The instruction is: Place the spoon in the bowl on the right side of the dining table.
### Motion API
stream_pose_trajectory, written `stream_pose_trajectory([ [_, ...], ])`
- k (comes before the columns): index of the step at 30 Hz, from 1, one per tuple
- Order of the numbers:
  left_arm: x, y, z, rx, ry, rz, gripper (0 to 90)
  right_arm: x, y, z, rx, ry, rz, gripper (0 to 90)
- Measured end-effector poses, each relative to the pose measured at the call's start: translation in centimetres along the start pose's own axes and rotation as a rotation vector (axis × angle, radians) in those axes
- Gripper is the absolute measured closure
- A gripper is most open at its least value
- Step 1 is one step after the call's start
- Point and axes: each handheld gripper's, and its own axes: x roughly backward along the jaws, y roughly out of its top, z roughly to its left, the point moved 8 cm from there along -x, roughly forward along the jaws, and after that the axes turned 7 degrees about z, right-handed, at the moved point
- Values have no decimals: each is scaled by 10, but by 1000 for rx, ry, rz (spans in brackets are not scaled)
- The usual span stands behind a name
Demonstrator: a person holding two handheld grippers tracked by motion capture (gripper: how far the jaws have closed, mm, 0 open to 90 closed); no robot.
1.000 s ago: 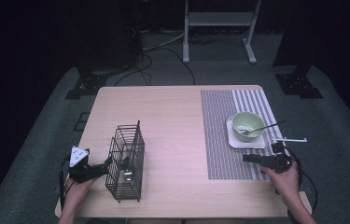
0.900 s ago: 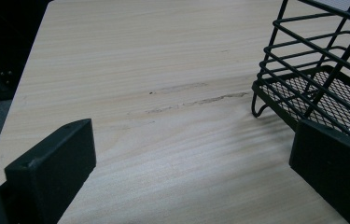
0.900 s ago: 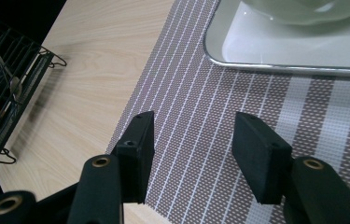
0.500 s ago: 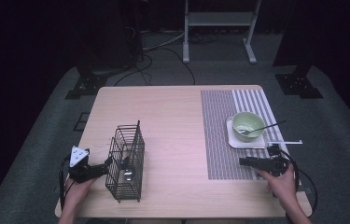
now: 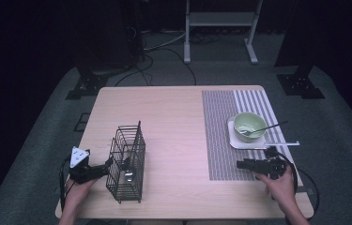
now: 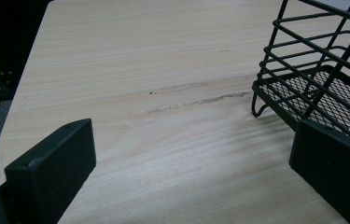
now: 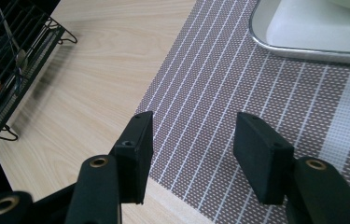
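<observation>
Wire basket [image 5: 127,164] stands upright on the bare wood of the table [image 5: 173,122], well to the left of the striped placemat [image 5: 239,136], with a piece of metal cutlery [image 5: 130,176] inside it. The left gripper [image 5: 107,165] lies low and level at the basket's left side, the person's left hand [image 5: 77,190] behind it; in the left gripper view its jaws stand wide apart, one just beside the basket's near corner, with only tabletop between them. The right gripper [image 5: 240,164] rests at the near edge of the placemat, pointing toward the basket, held level by the right hand [image 5: 279,185]; its jaws are apart with nothing between them. Beyond it on the placemat a green bowl [image 5: 249,125] with a spoon [image 5: 265,128] sits on a white tray [image 5: 239,142]. Compared with a second ago, the right gripper has crept slightly toward the basket, while the left gripper and basket are unchanged.
</observation>
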Motion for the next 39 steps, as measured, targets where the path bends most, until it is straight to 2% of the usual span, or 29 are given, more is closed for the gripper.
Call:
stream_pose_trajectory([
  [21, 0, 0, 0, 0, -1, -1, 0, -12, -7, 18, 59, 3, 31, 461],
  [32, 0, 0, 0, 1, -1, 0, 0, -17, -13, 23, 75, 4, 42, 455],
  [39, 0, 0, 0, 0, -1, 2, 0, -20, -17, 24, 68, 16, 40, 455],
])
